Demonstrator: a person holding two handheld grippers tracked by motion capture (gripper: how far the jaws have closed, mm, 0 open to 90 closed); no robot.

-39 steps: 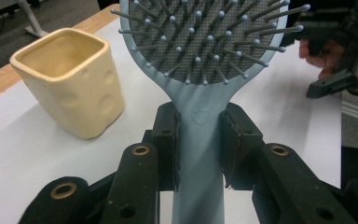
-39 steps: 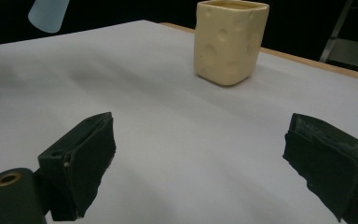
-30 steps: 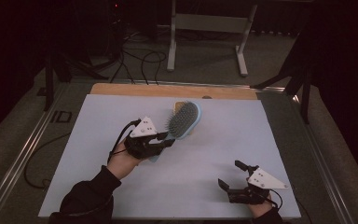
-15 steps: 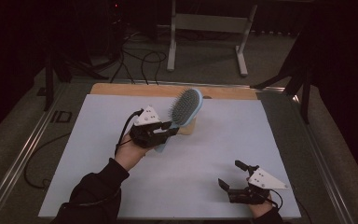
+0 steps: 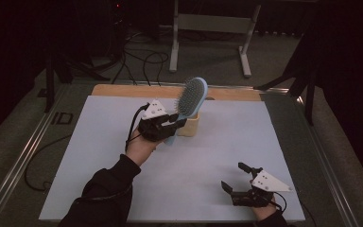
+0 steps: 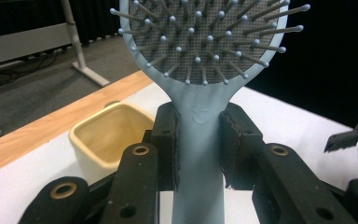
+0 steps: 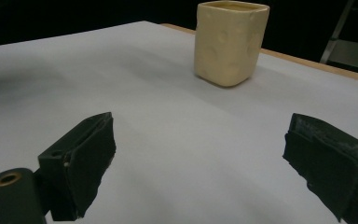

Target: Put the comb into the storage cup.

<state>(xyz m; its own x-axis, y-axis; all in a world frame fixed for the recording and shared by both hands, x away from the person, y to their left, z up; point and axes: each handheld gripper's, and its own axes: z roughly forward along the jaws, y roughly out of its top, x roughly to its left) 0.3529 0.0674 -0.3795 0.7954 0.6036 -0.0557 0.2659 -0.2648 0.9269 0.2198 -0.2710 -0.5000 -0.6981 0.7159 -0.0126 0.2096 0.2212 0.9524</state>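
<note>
A: From above?
B: My left gripper (image 5: 175, 124) grasps the brush (image 5: 189, 101), head up, over the cup (image 5: 189, 125) at the far middle of the table (image 5: 99, 156).

A: Left gripper view?
B: Pads (image 6: 165, 140) clamp the handle.

A: Right gripper view?
B: My right gripper (image 7: 200, 163) gapes, released, cup beyond.

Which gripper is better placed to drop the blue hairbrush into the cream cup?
Left. The left gripper already clamps the light-blue plastic hairbrush by its handle, right beside the cream square ceramic cup. The right gripper rests open, empty, near the table's front edge.
</note>
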